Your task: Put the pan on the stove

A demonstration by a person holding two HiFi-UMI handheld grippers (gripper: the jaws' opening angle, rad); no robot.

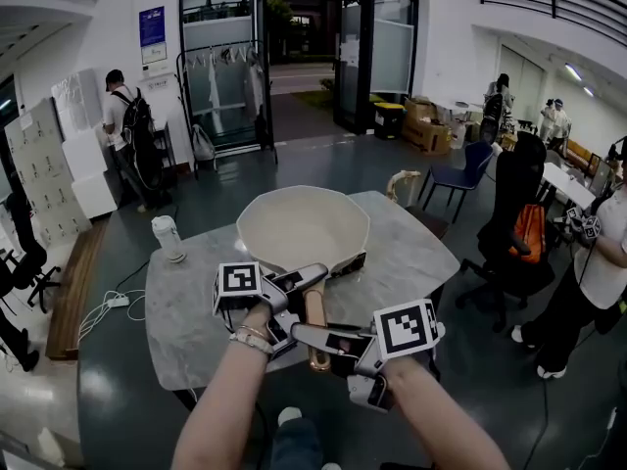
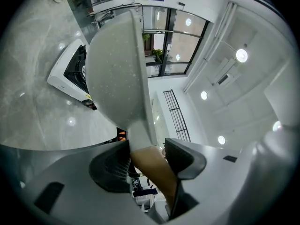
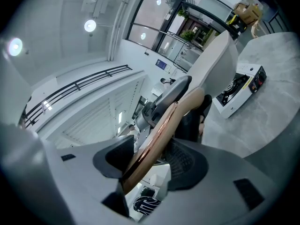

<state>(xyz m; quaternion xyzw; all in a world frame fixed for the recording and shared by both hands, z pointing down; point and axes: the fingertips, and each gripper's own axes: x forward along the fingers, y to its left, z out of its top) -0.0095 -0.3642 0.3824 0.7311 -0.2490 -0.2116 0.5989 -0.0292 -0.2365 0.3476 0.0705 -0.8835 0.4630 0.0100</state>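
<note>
A cream pan [image 1: 304, 225] with a wooden handle [image 1: 315, 323] hangs over the small white stove [image 1: 351, 262], which it mostly hides in the head view. My left gripper [image 1: 310, 276] is shut on the handle near the bowl. Behind it, my right gripper [image 1: 308, 335] is shut on the handle's end. In the left gripper view the pan [image 2: 117, 69] is tilted above the stove [image 2: 70, 74], and the handle [image 2: 152, 168] sits pressed between the pads. In the right gripper view the handle [image 3: 161, 132] runs between the pads toward the pan [image 3: 216, 60], with the stove [image 3: 240, 90] on the table beyond.
The stove stands on a grey marble table [image 1: 191, 306]. A white cup-like object [image 1: 168, 238] stands at its left edge. A black chair [image 1: 514, 218] and a person [image 1: 598, 262] are on the right, and a white cable [image 1: 108, 306] lies on the floor at the left.
</note>
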